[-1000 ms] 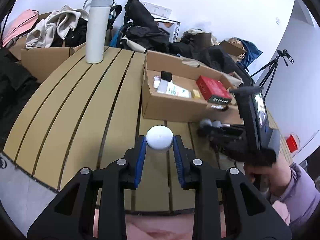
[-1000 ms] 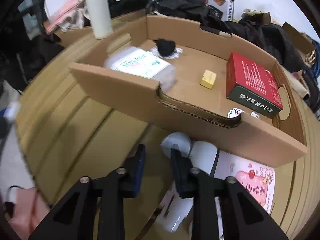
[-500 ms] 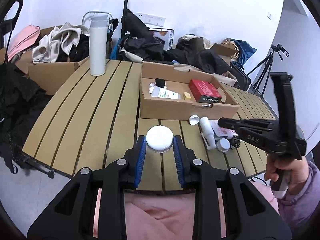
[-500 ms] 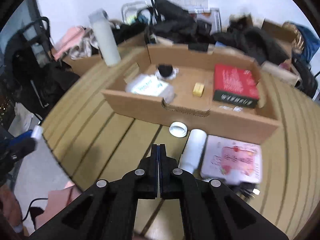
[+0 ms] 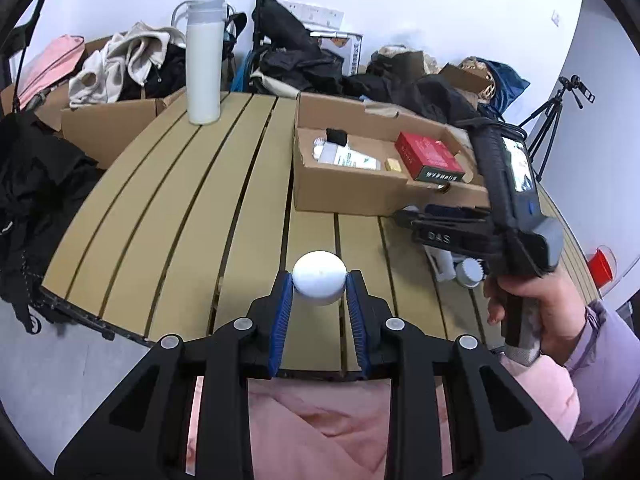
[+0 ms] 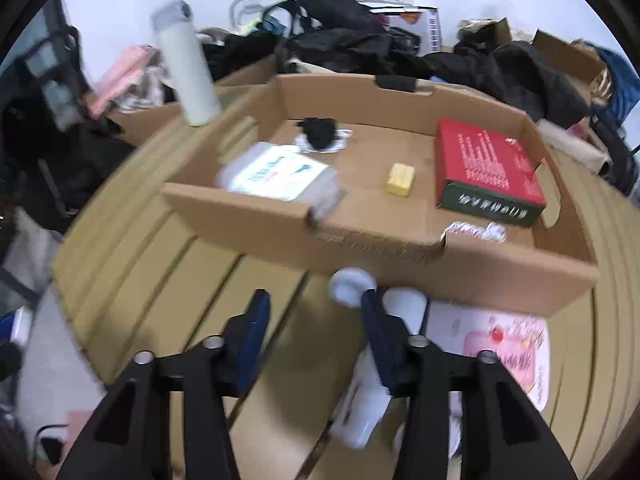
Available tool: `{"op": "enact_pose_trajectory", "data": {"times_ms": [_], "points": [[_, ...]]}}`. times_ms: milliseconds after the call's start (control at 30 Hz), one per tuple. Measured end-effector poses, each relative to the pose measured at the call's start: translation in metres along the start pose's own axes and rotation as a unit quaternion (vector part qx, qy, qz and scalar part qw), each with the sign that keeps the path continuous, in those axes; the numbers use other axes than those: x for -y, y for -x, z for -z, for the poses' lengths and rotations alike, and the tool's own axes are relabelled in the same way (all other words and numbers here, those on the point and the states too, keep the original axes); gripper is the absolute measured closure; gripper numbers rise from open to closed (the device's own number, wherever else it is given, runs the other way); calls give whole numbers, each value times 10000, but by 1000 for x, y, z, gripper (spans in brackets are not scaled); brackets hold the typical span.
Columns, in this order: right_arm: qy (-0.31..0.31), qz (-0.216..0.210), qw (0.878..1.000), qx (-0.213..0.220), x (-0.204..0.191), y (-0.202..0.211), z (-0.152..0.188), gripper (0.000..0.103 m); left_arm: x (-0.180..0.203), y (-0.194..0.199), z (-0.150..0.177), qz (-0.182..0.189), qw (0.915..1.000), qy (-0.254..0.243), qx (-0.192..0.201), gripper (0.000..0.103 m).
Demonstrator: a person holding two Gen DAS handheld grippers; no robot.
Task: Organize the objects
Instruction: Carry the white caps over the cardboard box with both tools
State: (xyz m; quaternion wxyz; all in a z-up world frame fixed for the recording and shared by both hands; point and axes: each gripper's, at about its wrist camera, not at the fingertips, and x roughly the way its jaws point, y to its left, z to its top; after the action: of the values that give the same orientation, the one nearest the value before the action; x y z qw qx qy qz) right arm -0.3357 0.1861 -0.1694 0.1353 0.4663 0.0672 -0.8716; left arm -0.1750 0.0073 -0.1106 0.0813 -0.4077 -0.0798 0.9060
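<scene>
My left gripper (image 5: 319, 286) is shut on a small white round jar (image 5: 319, 283), held above the slatted wooden table (image 5: 180, 208). My right gripper (image 6: 314, 312) hovers low over the table just in front of the cardboard box (image 6: 280, 224), its jaws opening with nothing between them. A white cap (image 6: 352, 285) lies by its right fingertip, and a white tube (image 6: 378, 384) lies partly hidden under that finger. The box holds a red carton (image 6: 484, 164), a yellow block (image 6: 400, 174), a white wipes pack (image 6: 280, 174) and a black item (image 6: 320, 130).
A pink printed card (image 6: 504, 344) lies right of the tube. A tall white bottle (image 5: 204, 64) stands at the table's far left. Clothes, bags and other cardboard boxes (image 5: 104, 128) crowd the far edge. A tripod (image 5: 560, 108) stands at the right. Pink clothing (image 5: 320, 432) is below.
The right gripper, shut half a second ago and held higher, has dropped back toward the box front and spread its jaws. The left gripper keeps the jar and has shifted slightly.
</scene>
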Motion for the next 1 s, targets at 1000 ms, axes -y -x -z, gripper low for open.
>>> {"op": "enact_pose_trajectory", "data": {"times_ms": [1000], "points": [[-568,-371,9922,1041,20,208,106,72,58,92,9,718,9945,-653,402,79]]}}
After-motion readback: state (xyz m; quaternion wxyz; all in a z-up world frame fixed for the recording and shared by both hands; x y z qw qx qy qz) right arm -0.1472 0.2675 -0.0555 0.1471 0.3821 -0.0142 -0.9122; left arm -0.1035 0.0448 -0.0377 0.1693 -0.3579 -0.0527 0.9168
